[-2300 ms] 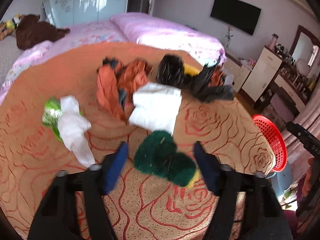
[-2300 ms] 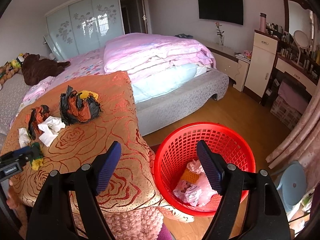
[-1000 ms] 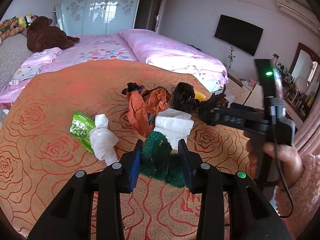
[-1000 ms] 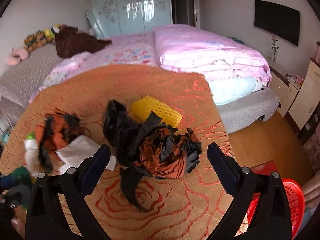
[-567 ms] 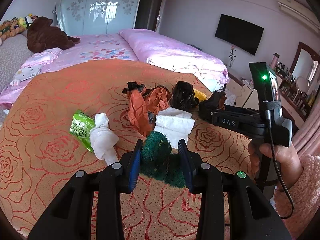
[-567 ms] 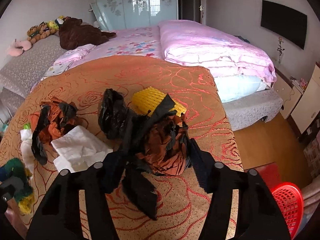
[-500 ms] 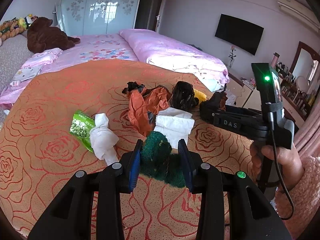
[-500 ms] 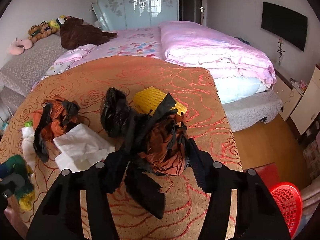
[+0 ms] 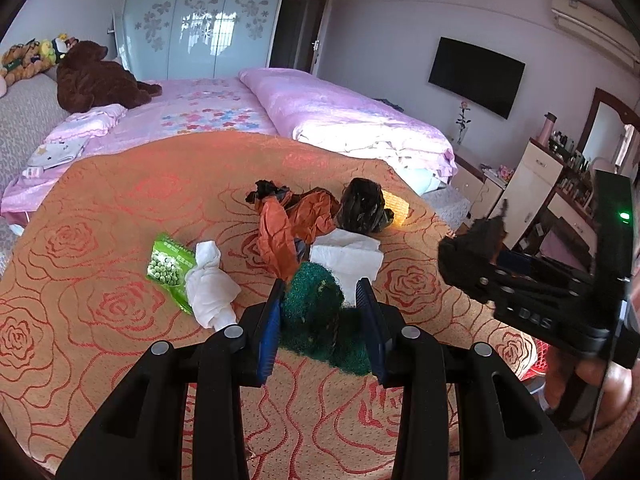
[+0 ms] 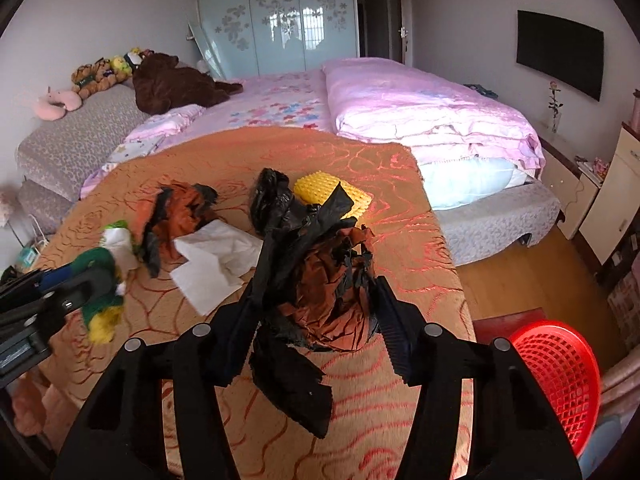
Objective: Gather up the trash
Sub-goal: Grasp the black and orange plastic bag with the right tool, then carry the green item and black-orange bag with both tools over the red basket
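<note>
Raised letters "DAS" stand on the right tool [image 9: 472,240].

A pink bed [image 10: 420,116] lies ahead of the hand-held gripper, with a brown plush bear [image 10: 176,84] far left on a grey couch [image 10: 80,132]. A wall television [image 10: 560,52] hangs up right, glass wardrobe doors [image 10: 280,24] beyond.

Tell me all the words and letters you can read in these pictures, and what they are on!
"DAS": on the black body of the right hand-held gripper, partly blurred, so the reading is unsure.
Green pea snack packet: it has print near its top edge, too small and blurred to read.
Nothing else bears readable text.
</note>
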Motion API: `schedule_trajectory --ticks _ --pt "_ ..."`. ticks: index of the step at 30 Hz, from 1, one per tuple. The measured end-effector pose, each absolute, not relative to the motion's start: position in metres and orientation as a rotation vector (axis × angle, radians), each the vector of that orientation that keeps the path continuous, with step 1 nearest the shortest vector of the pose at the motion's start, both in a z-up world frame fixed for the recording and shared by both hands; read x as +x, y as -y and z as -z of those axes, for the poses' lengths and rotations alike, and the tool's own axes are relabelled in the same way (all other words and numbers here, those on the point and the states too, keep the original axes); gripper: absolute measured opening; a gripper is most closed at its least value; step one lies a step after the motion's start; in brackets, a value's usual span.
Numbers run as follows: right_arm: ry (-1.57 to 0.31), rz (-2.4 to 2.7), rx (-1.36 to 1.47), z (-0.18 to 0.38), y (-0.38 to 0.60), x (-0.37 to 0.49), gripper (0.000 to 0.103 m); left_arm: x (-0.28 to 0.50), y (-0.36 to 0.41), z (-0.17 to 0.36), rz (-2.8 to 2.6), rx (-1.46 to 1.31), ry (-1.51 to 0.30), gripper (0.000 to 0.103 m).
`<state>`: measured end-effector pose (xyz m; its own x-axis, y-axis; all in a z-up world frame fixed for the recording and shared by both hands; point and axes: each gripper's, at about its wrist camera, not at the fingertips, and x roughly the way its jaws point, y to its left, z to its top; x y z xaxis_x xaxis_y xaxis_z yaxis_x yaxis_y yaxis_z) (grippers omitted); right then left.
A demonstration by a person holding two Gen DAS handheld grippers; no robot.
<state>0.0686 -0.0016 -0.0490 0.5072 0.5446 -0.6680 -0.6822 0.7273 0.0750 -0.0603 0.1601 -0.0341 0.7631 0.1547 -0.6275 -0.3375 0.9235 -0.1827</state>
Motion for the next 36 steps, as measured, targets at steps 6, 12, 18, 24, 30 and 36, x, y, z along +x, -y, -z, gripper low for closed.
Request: schedule_trajectory --ticks 6,12,18,24,30,36 --pt "-0.707 -0.737 -0.182 0.035 0.015 0.06 0.054 -0.058 -0.157 0.028 -0.279 -0.281 -0.644 0.034" --pt "-0.692 -0.725 -0.168 0.027 0.026 0.055 0.054 -0.058 -0.153 0.023 -0.279 -0.262 -0.63 0.034" --pt "-0.691 -0.701 -0.156 0.026 0.035 0.053 0.054 -0.056 -0.151 0.018 -0.274 -0.257 -0.621 0.034" --pt "-0.677 -0.68 -0.137 0.018 0.044 0.053 0.054 -0.051 -0.144 0.011 -0.255 -0.234 -0.608 0.034" --pt "-0.666 -0.661 -0.118 0.013 0.052 0.055 0.054 -0.044 -0.137 0.006 -0.239 -0.211 -0.605 0.034" --pt "-0.66 -0.639 -0.106 0.011 0.061 0.058 0.054 -0.036 -0.128 0.003 -0.221 -0.189 -0.606 0.034"
